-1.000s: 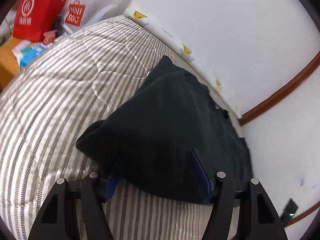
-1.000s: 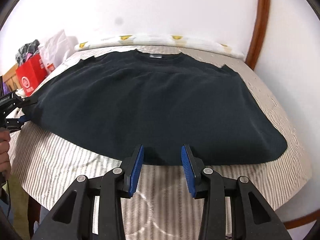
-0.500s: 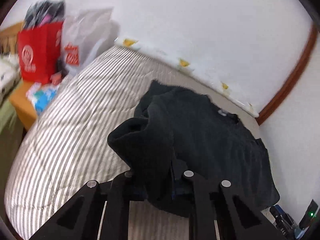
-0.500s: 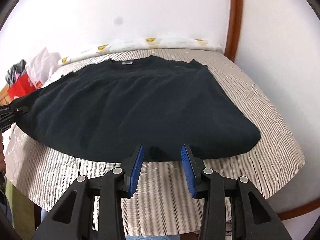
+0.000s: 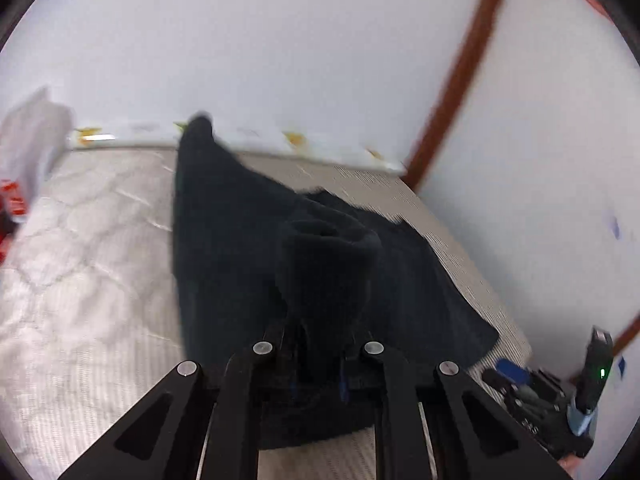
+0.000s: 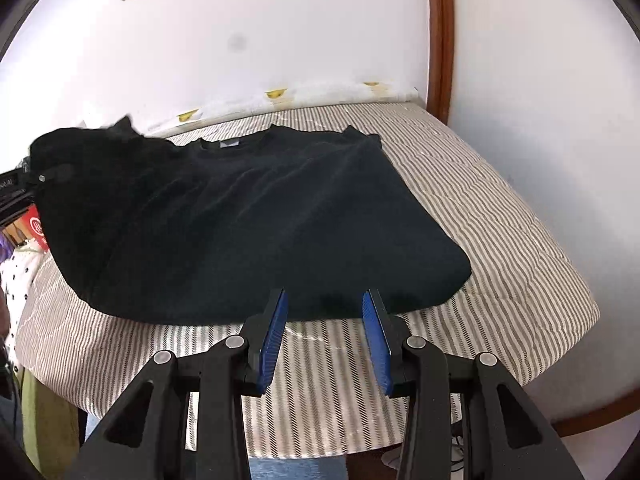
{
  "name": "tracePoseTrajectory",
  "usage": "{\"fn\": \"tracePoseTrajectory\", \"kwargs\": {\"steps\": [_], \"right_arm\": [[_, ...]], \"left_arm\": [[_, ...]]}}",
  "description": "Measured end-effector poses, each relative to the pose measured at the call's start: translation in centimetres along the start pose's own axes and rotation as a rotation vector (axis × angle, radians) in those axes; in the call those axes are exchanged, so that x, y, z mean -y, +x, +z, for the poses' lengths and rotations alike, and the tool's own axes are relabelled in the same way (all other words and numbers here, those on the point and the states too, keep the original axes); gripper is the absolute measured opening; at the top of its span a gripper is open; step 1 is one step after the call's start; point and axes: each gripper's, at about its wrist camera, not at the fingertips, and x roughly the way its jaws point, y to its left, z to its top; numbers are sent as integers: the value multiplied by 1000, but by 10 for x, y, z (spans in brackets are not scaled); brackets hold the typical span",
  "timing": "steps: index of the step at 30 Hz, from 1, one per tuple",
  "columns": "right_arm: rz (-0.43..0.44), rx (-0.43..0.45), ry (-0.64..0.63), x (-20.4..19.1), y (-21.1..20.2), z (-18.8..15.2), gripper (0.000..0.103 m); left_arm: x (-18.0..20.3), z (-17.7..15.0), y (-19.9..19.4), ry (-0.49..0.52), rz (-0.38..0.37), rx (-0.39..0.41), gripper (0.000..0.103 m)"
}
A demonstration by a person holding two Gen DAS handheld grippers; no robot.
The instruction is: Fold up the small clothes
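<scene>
A black T-shirt (image 6: 260,220) lies on the striped bed (image 6: 500,260), collar toward the wall. My left gripper (image 5: 320,344) is shut on a bunch of the shirt's left side (image 5: 328,272) and holds it up off the bed, so the cloth hangs in a raised fold (image 5: 224,220). In the right wrist view the left gripper (image 6: 40,178) shows at the far left under that lifted cloth. My right gripper (image 6: 325,320) stands open at the shirt's hem, its blue pads (image 6: 276,336) apart, nothing pinched between them. It also shows low right in the left wrist view (image 5: 536,392).
White walls run behind and right of the bed, with a brown wooden trim (image 6: 440,40) in the corner. A red bag (image 6: 36,228) and a white plastic bag (image 5: 28,140) stand past the bed's left end. The bed's front edge (image 6: 320,440) drops off just below my right gripper.
My left gripper closed on the shirt's left side, then rose and swung toward the shirt's middle, rolling as it went and dragging the cloth up. The right gripper shifted along the hem and stayed open.
</scene>
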Motion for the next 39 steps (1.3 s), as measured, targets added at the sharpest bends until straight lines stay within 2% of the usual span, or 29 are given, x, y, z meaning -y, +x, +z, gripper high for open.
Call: {"fn": "tracePoseTrajectory", "kwargs": {"steps": [5, 9, 12, 14, 16, 19, 21, 22, 23, 25, 28, 34, 39], "right_arm": [[-18, -13, -15, 5, 1, -2, 39], [-26, -14, -31, 0, 1, 1, 39], [-26, -11, -39, -6, -1, 6, 39], [-26, -10, -38, -10, -4, 11, 44], [-13, 3, -24, -15, -9, 16, 55], [32, 15, -17, -29, -15, 25, 66], [65, 18, -28, -45, -18, 31, 68], [83, 19, -37, -55, -19, 34, 69], [100, 19, -46, -63, -19, 36, 70], [133, 22, -57, -79, -20, 38, 71], [189, 5, -73, -102, -15, 40, 72], [223, -64, -53, -128, 17, 38, 73], [278, -136, 83, -126, 59, 40, 73]], "left_arm": [[16, -17, 38, 44, -47, -112, 13], [19, -30, 55, 63, -70, -196, 14], [18, -33, 46, 94, -95, -188, 17], [13, -33, 33, 106, -137, -174, 22], [4, -32, 21, 94, -173, -164, 23], [-11, -36, 0, 81, -214, -138, 25], [-19, -41, -16, 89, -187, -117, 46], [-24, -45, -24, 94, -166, -97, 66], [-29, -47, -30, 103, -153, -73, 69], [-41, -54, -39, 121, -110, -56, 69], [-62, -63, -36, 94, -43, -81, 69], [-88, -85, -20, 30, -28, -136, 69], [-84, -88, -8, 35, -29, -155, 69]]}}
